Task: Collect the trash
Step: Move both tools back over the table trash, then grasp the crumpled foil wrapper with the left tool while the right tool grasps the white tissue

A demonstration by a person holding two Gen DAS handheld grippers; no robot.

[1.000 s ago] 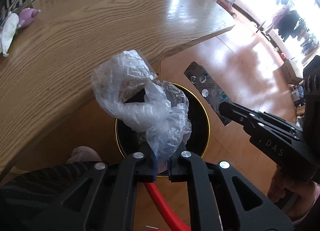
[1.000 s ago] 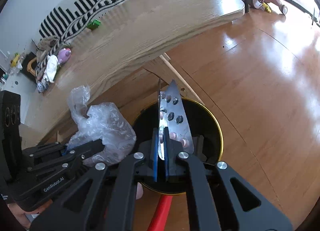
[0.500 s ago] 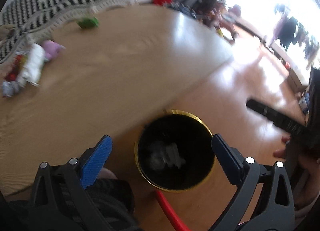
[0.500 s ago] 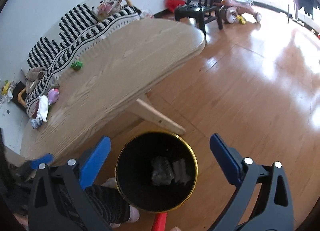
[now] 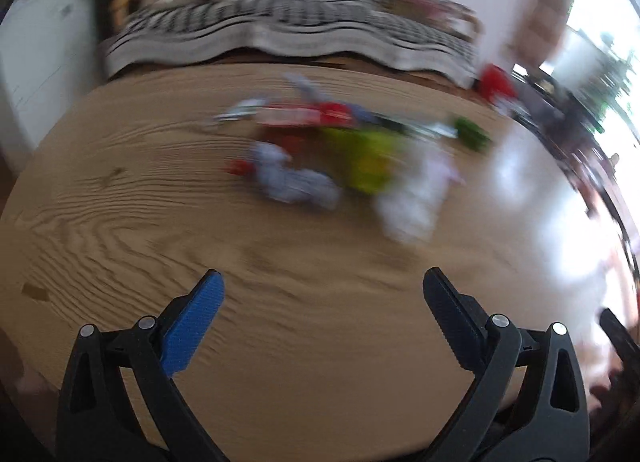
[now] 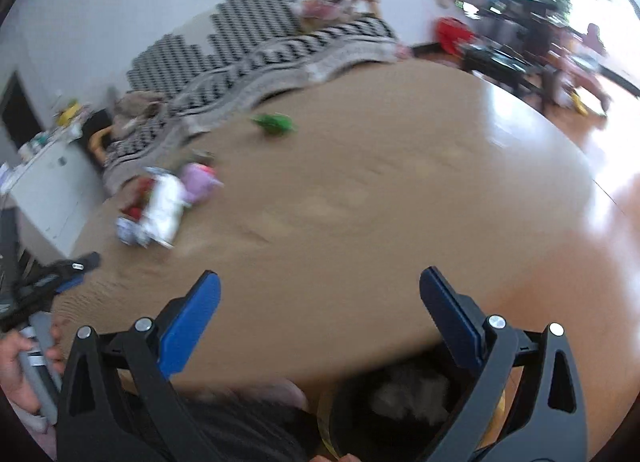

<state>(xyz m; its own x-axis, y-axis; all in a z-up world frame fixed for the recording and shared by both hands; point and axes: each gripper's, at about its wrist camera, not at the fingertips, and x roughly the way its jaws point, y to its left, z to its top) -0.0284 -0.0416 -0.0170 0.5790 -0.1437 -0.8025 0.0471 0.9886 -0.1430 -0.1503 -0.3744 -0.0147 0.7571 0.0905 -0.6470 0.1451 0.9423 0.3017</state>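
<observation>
Both grippers hang over the wooden worktop [image 5: 120, 202], fingers spread wide and holding nothing: the left gripper [image 5: 320, 314] and the right gripper [image 6: 320, 314]. Below the worktop's near edge sits the black bin [image 6: 404, 402]. Farther off, a blurred heap of trash [image 5: 332, 158] lies mid-worktop.

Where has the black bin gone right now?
The black bin shows only in the right wrist view, at the bottom edge, below the wooden table's near rim, under the open right gripper.
</observation>
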